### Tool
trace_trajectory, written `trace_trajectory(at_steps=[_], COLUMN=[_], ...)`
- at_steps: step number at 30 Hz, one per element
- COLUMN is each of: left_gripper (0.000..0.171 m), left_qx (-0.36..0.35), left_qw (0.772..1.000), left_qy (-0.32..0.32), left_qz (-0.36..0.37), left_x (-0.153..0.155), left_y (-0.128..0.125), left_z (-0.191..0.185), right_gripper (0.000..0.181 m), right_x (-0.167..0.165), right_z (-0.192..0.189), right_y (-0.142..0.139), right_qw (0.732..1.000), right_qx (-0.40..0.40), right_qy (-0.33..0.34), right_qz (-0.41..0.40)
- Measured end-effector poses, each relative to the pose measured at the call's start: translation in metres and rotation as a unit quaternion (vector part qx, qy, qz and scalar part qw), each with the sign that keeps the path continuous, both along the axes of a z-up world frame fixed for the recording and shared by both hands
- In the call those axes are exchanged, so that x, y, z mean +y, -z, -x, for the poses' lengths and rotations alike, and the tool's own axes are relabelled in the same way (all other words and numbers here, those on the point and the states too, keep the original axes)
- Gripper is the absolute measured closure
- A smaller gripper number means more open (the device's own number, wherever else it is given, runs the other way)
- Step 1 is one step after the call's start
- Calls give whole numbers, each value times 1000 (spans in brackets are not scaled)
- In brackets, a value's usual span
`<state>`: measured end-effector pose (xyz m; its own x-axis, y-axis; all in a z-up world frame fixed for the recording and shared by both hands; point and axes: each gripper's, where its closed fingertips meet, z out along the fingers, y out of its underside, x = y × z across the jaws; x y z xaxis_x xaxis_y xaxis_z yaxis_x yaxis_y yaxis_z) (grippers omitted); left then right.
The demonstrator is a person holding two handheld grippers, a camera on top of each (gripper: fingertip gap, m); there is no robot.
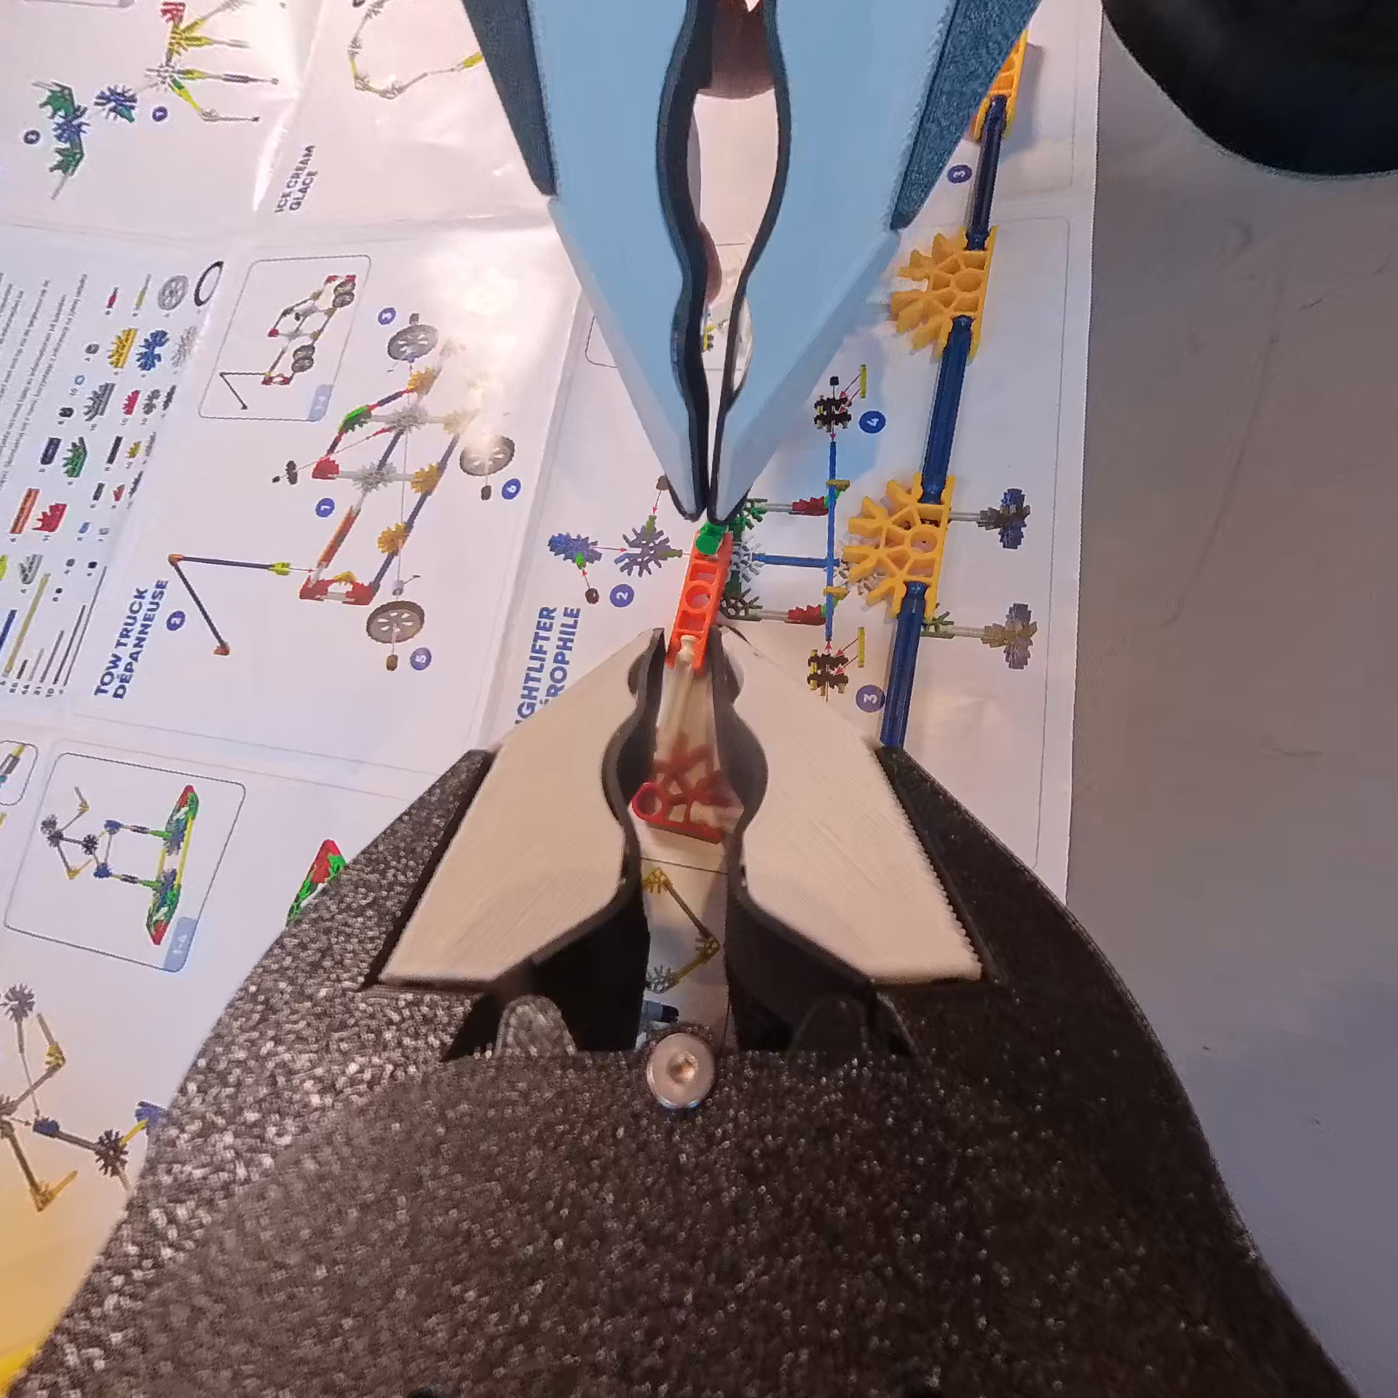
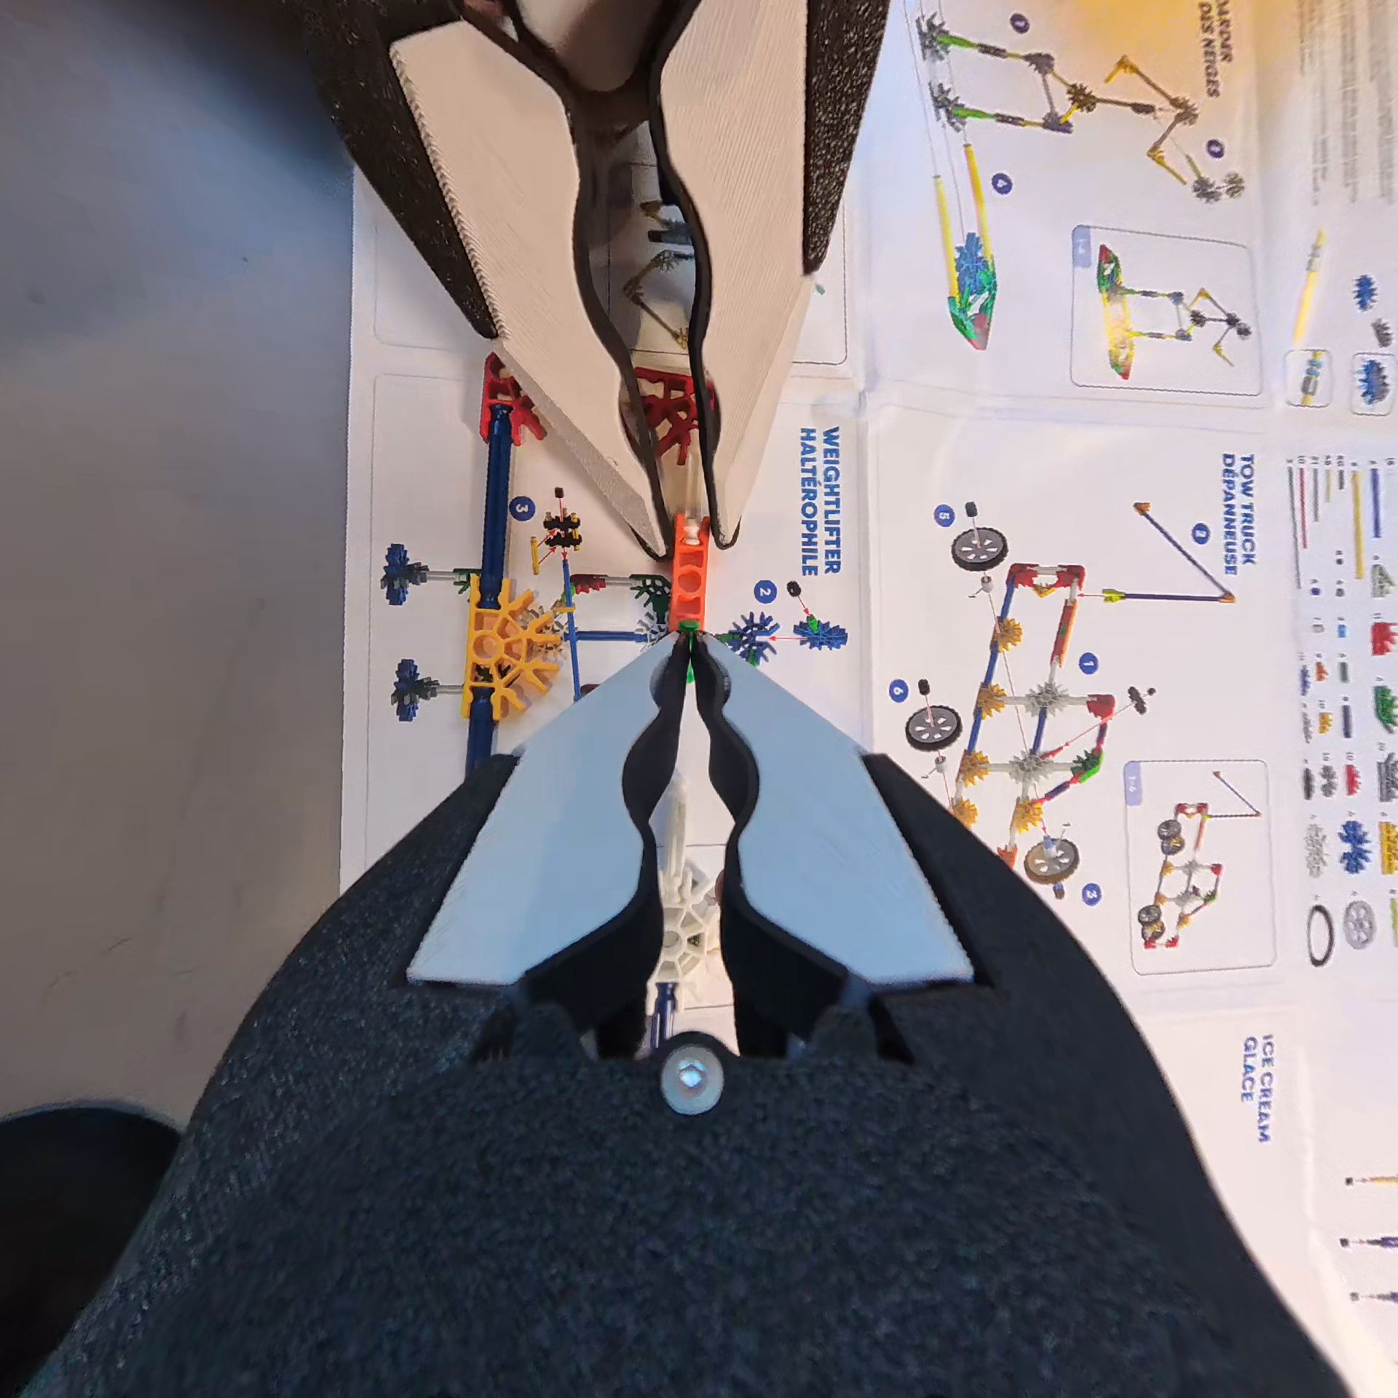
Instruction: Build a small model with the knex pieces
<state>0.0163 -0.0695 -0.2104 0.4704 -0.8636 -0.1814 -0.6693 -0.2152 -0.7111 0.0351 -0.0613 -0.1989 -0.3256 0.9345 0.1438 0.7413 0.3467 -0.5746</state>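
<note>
Orange connector (image 1: 700, 586) pinched between left gripper (image 1: 690, 654) and right gripper (image 2: 687, 643).

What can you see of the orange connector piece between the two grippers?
The orange connector is a small, glossy plastic bar with round holes along it. It hangs above the instruction sheet, level between both grippers. The left gripper is shut on its white-rod end; the right gripper pinches a green piece at the other end.

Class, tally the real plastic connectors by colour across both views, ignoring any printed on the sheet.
Yellow connectors: 3
Red connectors: 2
Orange connector: 1
White connector: 1
Total: 7
</note>
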Motion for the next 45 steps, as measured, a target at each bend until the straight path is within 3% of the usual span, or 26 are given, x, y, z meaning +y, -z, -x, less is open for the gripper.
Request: trace_trajectory(at_steps=[19,27,38,45], left_gripper=[162,163,163,162], left_qx=[-6,-13,-19,-17], left_qw=[1000,1000,999,1000], left_qy=[-4,-4,-4,-5], left_qz=[8,19,25,20], left_x=[0,-1,-1,-1], left_y=[0,0,0,0], left_z=[0,-1,-1,-1], right_gripper=[181,181,181,181], right_x=[-2,-2,-2,-2], right_z=[2,2,3,4], right_y=[7,8,10,9], right_qw=[983,976,967,973], right_qx=[-157,-203,-244,-223], right_qy=[33,46,42,41], right_qz=[86,62,55,45])
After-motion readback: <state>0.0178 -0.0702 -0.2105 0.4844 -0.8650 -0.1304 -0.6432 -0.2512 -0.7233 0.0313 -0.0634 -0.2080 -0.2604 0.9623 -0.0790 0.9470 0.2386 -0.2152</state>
